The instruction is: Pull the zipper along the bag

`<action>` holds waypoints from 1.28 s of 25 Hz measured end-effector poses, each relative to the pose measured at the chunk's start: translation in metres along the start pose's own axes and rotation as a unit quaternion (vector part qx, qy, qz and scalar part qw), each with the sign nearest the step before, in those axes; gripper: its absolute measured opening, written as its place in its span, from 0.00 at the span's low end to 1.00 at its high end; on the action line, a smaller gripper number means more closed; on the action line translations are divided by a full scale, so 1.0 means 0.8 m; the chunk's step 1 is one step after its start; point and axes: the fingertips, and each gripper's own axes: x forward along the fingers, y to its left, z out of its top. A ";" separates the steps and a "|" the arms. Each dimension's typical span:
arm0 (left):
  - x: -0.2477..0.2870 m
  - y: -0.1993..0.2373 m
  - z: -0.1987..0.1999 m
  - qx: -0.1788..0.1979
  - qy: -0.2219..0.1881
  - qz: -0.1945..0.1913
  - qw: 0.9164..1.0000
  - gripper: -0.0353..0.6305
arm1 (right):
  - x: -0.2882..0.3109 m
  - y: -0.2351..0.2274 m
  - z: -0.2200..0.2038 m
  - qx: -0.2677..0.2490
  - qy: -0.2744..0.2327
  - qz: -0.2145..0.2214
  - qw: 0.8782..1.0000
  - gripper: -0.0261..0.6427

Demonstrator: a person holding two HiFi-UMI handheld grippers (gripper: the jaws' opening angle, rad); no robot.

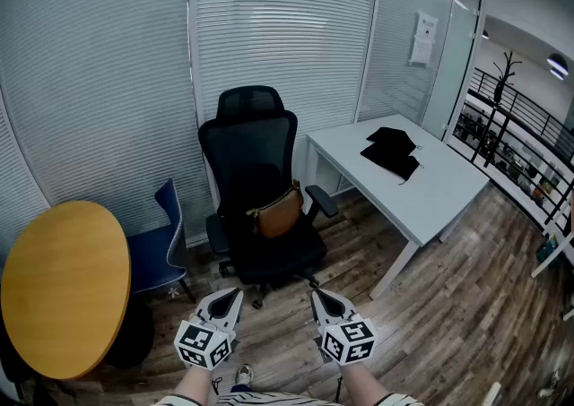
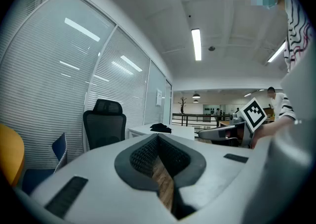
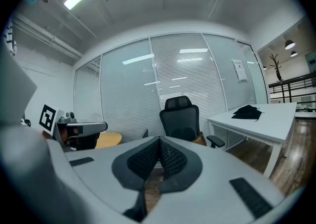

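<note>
A brown bag (image 1: 278, 211) rests on the seat of a black office chair (image 1: 256, 171), leaning against its backrest. My left gripper (image 1: 228, 295) and right gripper (image 1: 321, 297) hover side by side near the bottom of the head view, well short of the chair, both shut with nothing between the jaws. In the left gripper view the jaws (image 2: 158, 136) meet at their tips and the chair (image 2: 104, 126) stands far off at left. The right gripper (image 3: 159, 141) points toward the chair (image 3: 181, 121), and an edge of the bag (image 3: 200, 140) shows beside it.
A white desk (image 1: 408, 185) with black items (image 1: 393, 151) stands right of the chair. A round yellow table (image 1: 63, 283) and a blue chair (image 1: 161, 247) are at left. Glass walls with blinds close off the back. Wood floor lies between me and the chair.
</note>
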 end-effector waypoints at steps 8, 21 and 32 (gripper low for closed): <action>0.013 0.027 -0.001 0.004 -0.004 -0.004 1.000 0.09 | 0.027 0.005 0.007 0.007 -0.013 0.008 1.000 0.08; 0.061 0.115 -0.017 -0.004 0.048 -0.051 0.998 0.29 | 0.131 0.017 -0.001 0.010 0.010 -0.021 1.000 0.32; 0.102 0.210 -0.027 -0.002 0.065 -0.084 0.994 0.29 | 0.211 0.017 0.002 0.028 0.004 -0.070 0.997 0.32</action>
